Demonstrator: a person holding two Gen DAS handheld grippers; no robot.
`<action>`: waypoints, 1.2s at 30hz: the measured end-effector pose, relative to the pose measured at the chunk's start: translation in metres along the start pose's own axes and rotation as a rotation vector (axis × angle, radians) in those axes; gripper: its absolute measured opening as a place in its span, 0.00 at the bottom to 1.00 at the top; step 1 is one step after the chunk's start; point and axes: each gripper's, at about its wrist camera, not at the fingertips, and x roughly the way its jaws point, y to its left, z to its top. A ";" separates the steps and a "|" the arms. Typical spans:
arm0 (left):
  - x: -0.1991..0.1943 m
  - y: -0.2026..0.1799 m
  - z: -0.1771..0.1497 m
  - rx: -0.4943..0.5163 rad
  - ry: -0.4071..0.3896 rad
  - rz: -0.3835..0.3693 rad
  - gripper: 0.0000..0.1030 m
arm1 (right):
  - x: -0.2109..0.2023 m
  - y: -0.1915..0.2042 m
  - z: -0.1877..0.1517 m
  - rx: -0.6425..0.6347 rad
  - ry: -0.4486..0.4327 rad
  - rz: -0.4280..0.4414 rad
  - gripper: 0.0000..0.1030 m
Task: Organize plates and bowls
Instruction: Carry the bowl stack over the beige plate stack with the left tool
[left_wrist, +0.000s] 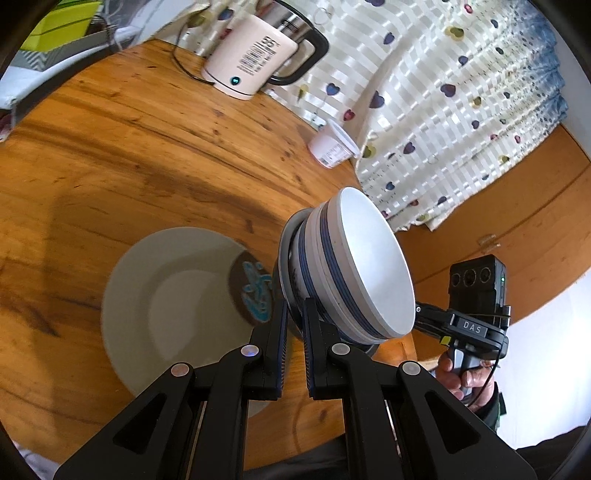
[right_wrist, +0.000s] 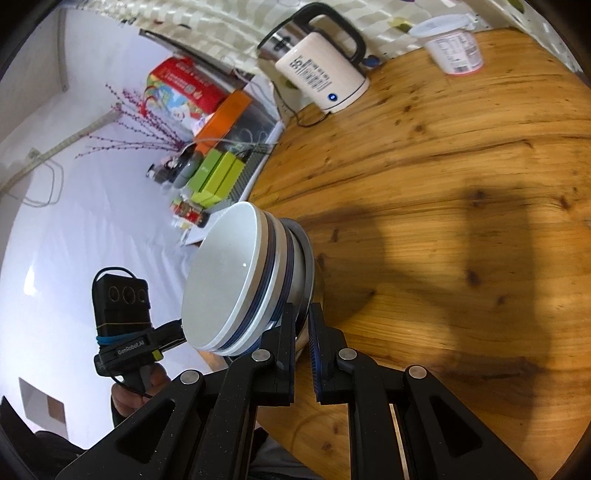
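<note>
Two claws are pinched on the same stack of bowls (left_wrist: 354, 266) from opposite sides, so the whole nest hangs in the air between them. The left claw (left_wrist: 293, 314) is clamped tight on the outer metal-looking rim, and the right claw (right_wrist: 301, 317) is closed just as hard on the rim at the other side. The stack is white bowls with blue stripes sitting inside that darker outer bowl, tipped so the top bowl's opening faces sideways in both views.

Under it on the wooden desk (left_wrist: 129, 147) there's a pale plate (left_wrist: 166, 302) with a blue mark on its rim, lying flat, partly hidden by the stack and the left claw. The bowls don't look to be touching it.

Loads of bare wood around the plate. An electric kettle (left_wrist: 251, 59) sits at the far edge with its cord trailing, and a yoghurt-type tub (left_wrist: 332, 146) is near the curtain (left_wrist: 443, 110), both well apart from the plate. The desk's round edge curves close by the stack in the right wrist view, with boxes (right_wrist: 214, 173) off beyond it.
</note>
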 end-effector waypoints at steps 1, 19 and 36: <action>-0.003 0.003 -0.001 -0.006 -0.005 0.007 0.06 | 0.002 0.001 0.000 -0.003 0.005 0.002 0.09; -0.035 0.043 -0.015 -0.099 -0.048 0.076 0.06 | 0.058 0.024 0.009 -0.041 0.119 0.043 0.09; -0.047 0.055 -0.028 -0.140 -0.051 0.100 0.06 | 0.083 0.035 0.008 -0.045 0.179 0.036 0.09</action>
